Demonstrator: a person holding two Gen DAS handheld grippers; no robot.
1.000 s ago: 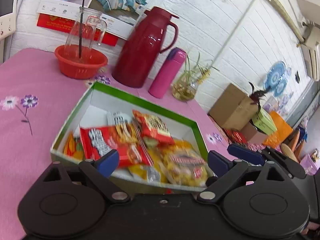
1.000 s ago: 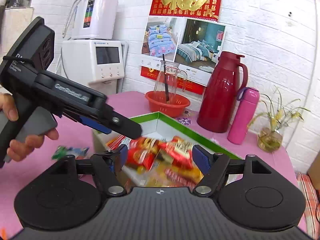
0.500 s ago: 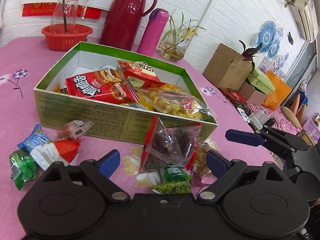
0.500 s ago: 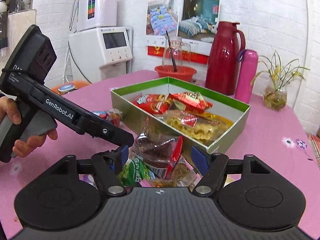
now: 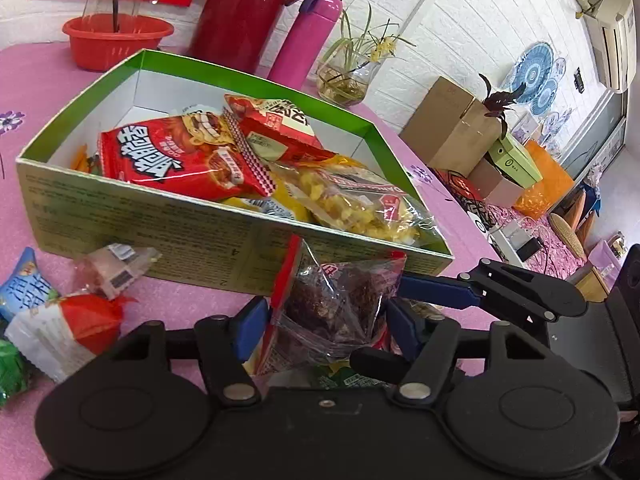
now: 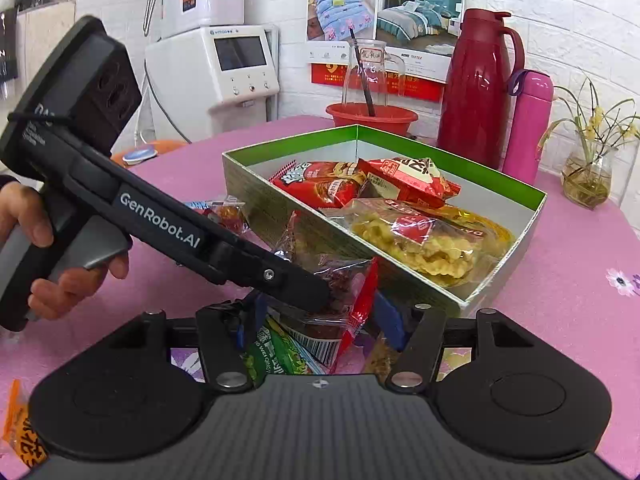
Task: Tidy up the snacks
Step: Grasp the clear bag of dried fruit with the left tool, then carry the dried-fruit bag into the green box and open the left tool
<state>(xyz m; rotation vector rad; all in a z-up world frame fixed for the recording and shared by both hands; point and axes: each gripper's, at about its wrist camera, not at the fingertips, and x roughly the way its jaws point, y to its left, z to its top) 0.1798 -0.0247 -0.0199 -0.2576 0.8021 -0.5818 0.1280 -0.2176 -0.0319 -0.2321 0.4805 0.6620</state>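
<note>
- Left claw (image 5: 324, 326) is closing, its blue pads now much nearer each other than half a second ago, when they stood wide; the dark snack bag (image 5: 340, 300) stands between them, and I cannot tell whether the pads press it yet.
- Right claw (image 6: 316, 326) is wide open and just starting to close, with the same bag (image 6: 340, 292) and a green packet (image 6: 276, 354) between its pads, untouched as far as I can see.
- Both claws sit lower and closer to the pile than before: a second ago each view looked down into the box (image 5: 132, 216), and now the box's front wall fills the middle of the left view.
- Right claw's upper finger (image 5: 440, 290) has come in from the right in the left view, its blue tip reaching the bag's right edge.
- In the right view the left claw's black arm (image 6: 224, 256) crosses from the left, its tip down on the bag; a hand (image 6: 60, 256) grips its handle.
- Bag stands upright on the pink counter (image 5: 192, 300), just in front of the box's near wall, outside the box.
- Bag is clear plastic with red edges, dark reddish-brown pieces inside, and a barcode near its base.
- Box is green-rimmed, white inside, and holds red and yellow packets.
- Loose sweets (image 5: 60, 324) lie on the counter to the left of the bag.
</note>
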